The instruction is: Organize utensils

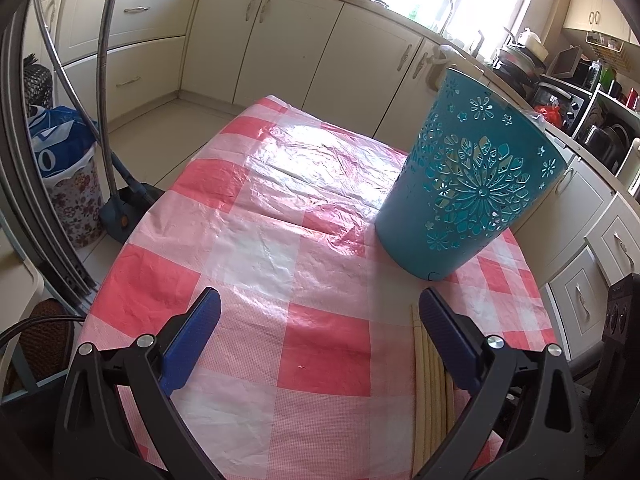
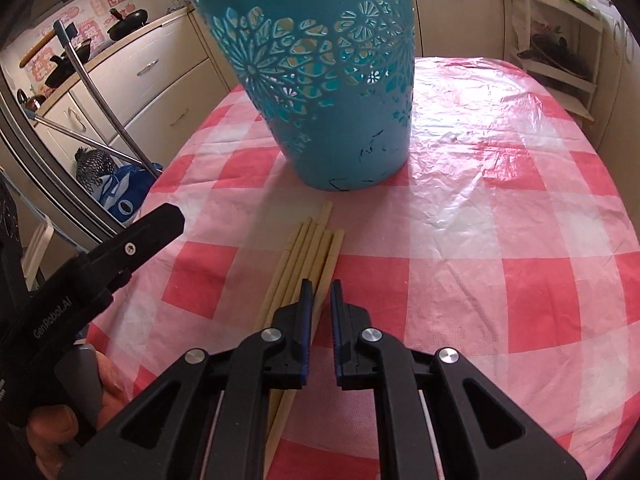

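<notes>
Several pale wooden chopsticks (image 2: 308, 248) lie side by side on the red-and-white checked tablecloth (image 2: 480, 240), just in front of a teal cut-out flower bin (image 2: 328, 80) that stands upright. My right gripper (image 2: 321, 286) is down at their near ends, its blue pads almost together and shut on the rightmost chopstick. My left gripper (image 1: 320, 300) hovers wide open over the cloth, holding nothing; the chopsticks (image 1: 424, 360) lie under its right finger and the bin (image 1: 460, 184) stands ahead to the right. The right wrist view shows the left gripper's black finger (image 2: 160, 220) at the left.
The table edge (image 1: 132, 236) drops to the floor at the left, where a vacuum hose and head (image 1: 120, 208) and a flowered bin holding a blue bag (image 1: 68, 160) stand. Cream kitchen cabinets (image 1: 280, 52) run behind. A white shelf rack (image 2: 560, 52) stands beyond the table's far right.
</notes>
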